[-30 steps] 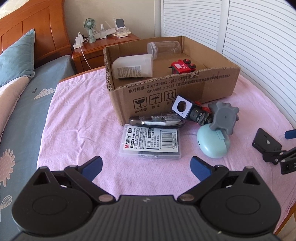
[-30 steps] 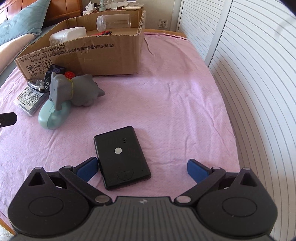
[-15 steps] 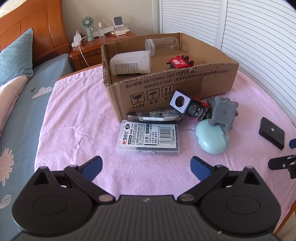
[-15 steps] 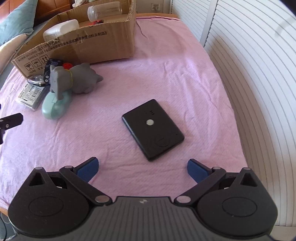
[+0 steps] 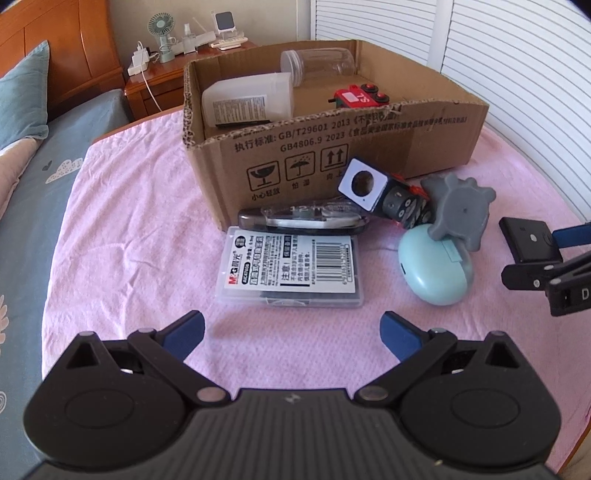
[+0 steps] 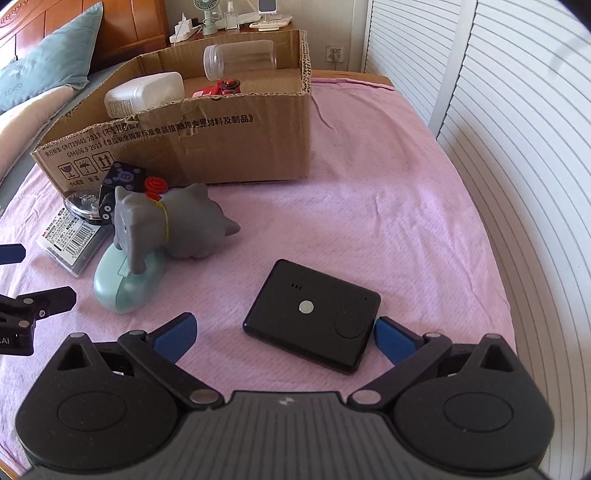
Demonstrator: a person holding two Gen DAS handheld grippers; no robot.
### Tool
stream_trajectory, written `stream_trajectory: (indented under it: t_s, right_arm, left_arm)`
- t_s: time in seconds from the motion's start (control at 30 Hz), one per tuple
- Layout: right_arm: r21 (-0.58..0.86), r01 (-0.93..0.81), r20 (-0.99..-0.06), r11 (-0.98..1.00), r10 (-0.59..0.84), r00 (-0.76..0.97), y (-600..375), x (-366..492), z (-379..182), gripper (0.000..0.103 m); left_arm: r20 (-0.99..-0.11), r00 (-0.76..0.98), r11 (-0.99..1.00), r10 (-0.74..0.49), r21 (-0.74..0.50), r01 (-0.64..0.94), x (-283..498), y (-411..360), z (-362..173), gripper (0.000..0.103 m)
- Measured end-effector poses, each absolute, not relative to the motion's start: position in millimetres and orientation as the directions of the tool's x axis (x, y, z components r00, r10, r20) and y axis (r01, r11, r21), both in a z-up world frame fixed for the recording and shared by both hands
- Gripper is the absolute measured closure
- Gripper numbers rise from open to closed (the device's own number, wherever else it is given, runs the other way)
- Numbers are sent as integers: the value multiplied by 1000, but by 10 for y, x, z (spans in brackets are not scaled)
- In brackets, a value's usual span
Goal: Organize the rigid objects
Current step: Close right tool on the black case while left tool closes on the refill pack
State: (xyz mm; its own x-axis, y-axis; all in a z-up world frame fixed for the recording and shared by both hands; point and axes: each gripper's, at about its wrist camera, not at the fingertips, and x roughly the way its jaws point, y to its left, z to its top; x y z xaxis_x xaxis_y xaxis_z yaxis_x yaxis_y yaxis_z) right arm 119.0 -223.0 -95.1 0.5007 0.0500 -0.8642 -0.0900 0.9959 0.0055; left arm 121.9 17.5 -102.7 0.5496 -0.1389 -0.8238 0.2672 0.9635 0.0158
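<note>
A flat black device (image 6: pixel 314 314) lies on the pink cloth (image 6: pixel 388 229), just ahead of my right gripper (image 6: pixel 284 334), which is open with its right pad beside the device's corner. My left gripper (image 5: pixel 291 330) is open and holds nothing, just short of a clear plastic case (image 5: pixel 291 269). Past the case lie a dark stapler-like tool (image 5: pixel 306 219), a black cube toy (image 5: pixel 373 188), a mint egg-shaped case (image 5: pixel 436 271) and a grey elephant toy (image 6: pixel 173 221). The cardboard box (image 5: pixel 369 147) holds a white container (image 5: pixel 251 99), a clear jar (image 5: pixel 317 66) and a red toy (image 5: pixel 358 96).
White slatted closet doors (image 6: pixel 517 147) run along the right. A wooden nightstand (image 5: pixel 162 85) with a small fan (image 5: pixel 160 31) stands behind the box. A bed with a teal pillow (image 5: pixel 22 103) lies to the left. The cloth's front edge is near me.
The right gripper swung back in on the black device, which now sits turned between its pads. The left gripper edged toward the clear case. The right gripper reappears at the left view's right edge.
</note>
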Motion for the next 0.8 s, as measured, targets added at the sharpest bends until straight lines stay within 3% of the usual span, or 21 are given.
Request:
stream_trajectory:
  t_s: [0.37,0.43,0.53,0.8]
  right_arm:
    - [-26,-102,-858,994,30,514,-2231,1189,-969,0]
    - [-28,-95,-854,995,26,519,-2222,1187,-974,0]
    - [-28,-91,-850,995,24,527,-2219,1175,-979,0]
    - [-27,-70,-842,997,15,539,-2213,1152,-982,0]
  left_arm:
    - [-800,572,955,-180,-5,295,1570,181,-1072,1]
    - [-800,572,955,-182,-5,297,1613,159,-1068,2]
    - [-795,574,948,-195,-2,318,1597,125,-1033,13]
    - [-813,556,960,-175,-16,280,1315,165,-1014,13]
